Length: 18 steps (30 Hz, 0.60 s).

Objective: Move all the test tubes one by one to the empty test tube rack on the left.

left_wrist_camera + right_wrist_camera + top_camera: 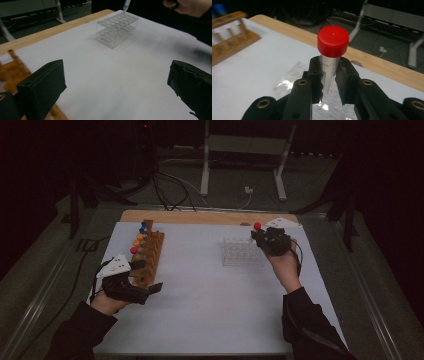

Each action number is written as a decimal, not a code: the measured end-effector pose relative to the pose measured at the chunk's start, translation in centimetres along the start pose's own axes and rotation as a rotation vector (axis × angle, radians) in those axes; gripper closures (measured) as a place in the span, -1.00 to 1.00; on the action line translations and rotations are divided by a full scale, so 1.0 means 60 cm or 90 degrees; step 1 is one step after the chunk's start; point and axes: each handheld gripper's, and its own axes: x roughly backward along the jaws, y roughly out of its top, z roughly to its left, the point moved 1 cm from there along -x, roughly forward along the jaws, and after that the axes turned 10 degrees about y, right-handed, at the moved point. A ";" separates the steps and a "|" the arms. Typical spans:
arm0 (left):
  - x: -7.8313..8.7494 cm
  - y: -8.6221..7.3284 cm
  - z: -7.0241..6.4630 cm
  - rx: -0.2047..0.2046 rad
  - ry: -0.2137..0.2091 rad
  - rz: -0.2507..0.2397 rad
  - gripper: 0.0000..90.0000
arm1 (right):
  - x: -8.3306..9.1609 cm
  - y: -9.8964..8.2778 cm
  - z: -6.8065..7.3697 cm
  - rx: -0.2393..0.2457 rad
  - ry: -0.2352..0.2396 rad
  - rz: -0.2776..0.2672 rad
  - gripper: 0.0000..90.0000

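- Right gripper (329,75): fingers clamp the red-capped clear plastic tube (332,57) above the empty clear plastic rack (242,254).
- Left gripper (146,279): fingers open, empty, by the wooden rack (150,254), which holds the remaining capped tubes.

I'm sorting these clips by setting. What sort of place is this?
Probably a lab-style test bench: a wooden tube rack with coloured caps, a clear plastic rack, and a red-capped tube held in the right tongs.

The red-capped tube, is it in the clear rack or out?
Out: the right gripper holds the red-capped tube above the clear plastic rack.
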 end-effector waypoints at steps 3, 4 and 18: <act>-0.006 0.010 -0.005 -0.002 -0.009 0.001 -0.95 | 0.005 -0.004 0.022 0.011 0.026 0.003 0.66; -0.008 0.012 -0.006 -0.004 -0.012 0.004 -0.95 | 0.007 -0.006 0.030 0.015 0.037 0.005 0.66; -0.042 0.053 -0.032 -0.023 -0.047 0.001 -0.92 | 0.020 -0.045 0.127 0.069 0.135 0.024 0.66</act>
